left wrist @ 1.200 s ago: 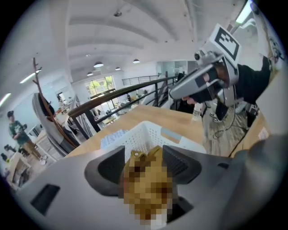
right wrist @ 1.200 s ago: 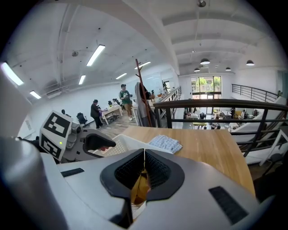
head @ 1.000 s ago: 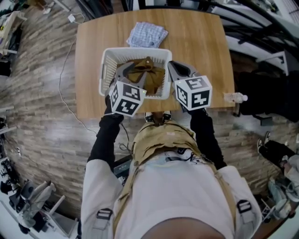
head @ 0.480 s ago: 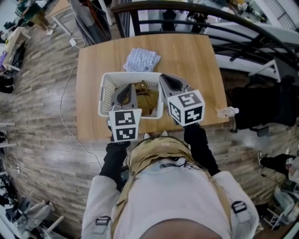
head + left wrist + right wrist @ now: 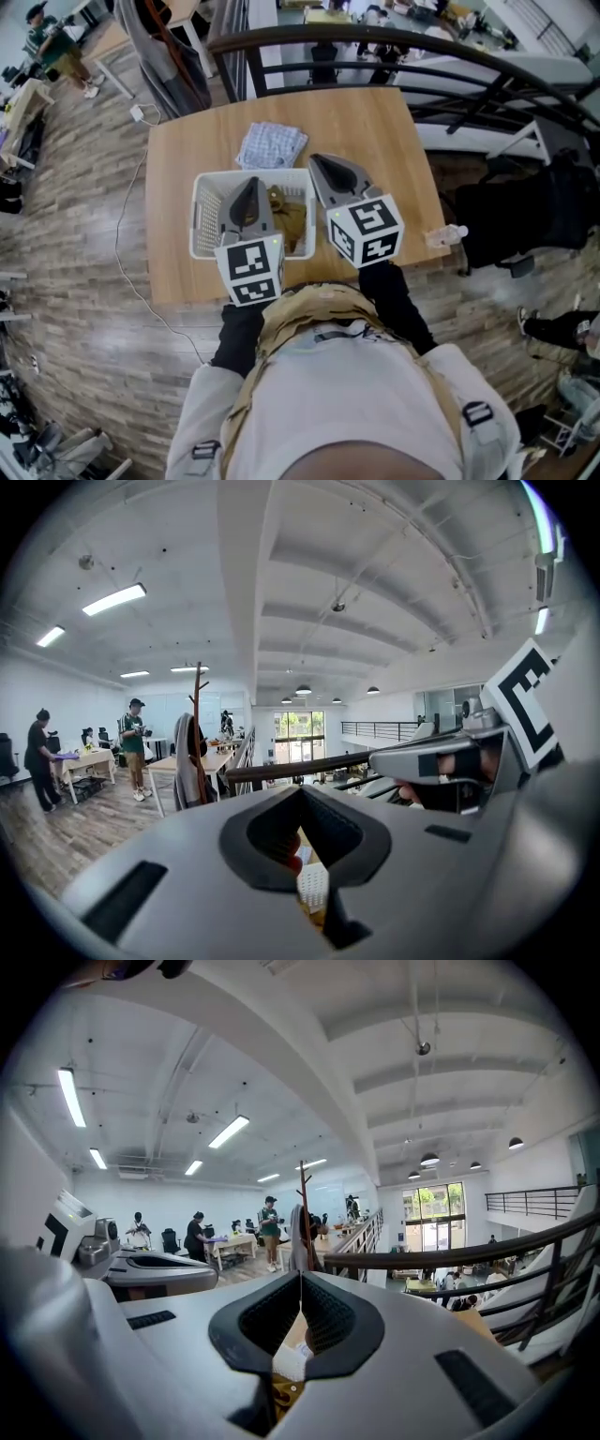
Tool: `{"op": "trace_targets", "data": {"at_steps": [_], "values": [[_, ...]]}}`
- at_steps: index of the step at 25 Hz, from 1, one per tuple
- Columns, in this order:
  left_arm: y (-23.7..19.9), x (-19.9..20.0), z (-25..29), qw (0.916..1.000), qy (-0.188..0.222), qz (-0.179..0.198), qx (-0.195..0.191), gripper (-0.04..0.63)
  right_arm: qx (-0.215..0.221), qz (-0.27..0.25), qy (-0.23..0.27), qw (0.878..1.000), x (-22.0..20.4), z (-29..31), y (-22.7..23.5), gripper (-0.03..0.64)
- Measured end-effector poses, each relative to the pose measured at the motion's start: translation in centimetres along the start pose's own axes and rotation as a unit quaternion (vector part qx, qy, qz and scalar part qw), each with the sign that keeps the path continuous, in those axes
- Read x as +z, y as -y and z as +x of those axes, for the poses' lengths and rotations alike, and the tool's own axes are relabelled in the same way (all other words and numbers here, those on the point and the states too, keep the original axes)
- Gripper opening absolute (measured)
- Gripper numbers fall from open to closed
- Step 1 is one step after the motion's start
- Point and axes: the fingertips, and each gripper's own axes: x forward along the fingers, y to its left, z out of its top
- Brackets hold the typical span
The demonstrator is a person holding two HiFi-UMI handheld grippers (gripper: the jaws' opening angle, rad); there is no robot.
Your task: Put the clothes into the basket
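Note:
A white slatted basket (image 5: 202, 220) stands on the wooden table (image 5: 375, 131) with a brown garment (image 5: 289, 223) lying inside it. Behind the basket a blue checked cloth (image 5: 272, 145) lies folded on the tabletop. My left gripper (image 5: 250, 182) hovers over the basket, raised and tilted upward, its jaws shut with nothing between them (image 5: 302, 791). My right gripper (image 5: 316, 159) hangs beside it over the basket's right rim, also shut and empty (image 5: 300, 1277). Both gripper views look out level across the room, not down at the clothes.
A small plastic bottle (image 5: 446, 234) sits at the table's right edge. A dark curved railing (image 5: 394, 42) runs behind the table. A cable (image 5: 127, 234) trails over the floor on the left. People stand at desks (image 5: 89, 761) far off, near a coat stand (image 5: 195, 752).
The left jaws, open over the basket a second ago, have closed empty. Both grippers have lifted and tilted up away from the brown garment, which stays in the basket.

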Motion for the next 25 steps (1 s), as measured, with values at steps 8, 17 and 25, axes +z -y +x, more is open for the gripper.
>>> {"op": "trace_targets", "data": {"at_steps": [8,17,25], "values": [[0.1,2.5,-0.3,0.9986,0.049,0.004,0.016,0.002,-0.003,-0.003,0.046,0.999,2.5,-0.5,0.1,0.021],[-0.2,2.5,0.1,0.9987,0.047,0.005,0.017,0.002,-0.008,-0.005,0.067,0.998,3.3,-0.9,0.3,0.021],[0.3,2.2,0.5,0.9991,0.04,0.008,0.008,0.002,-0.012,0.002,0.076,0.997,3.6,-1.1,0.7,0.021]]}}
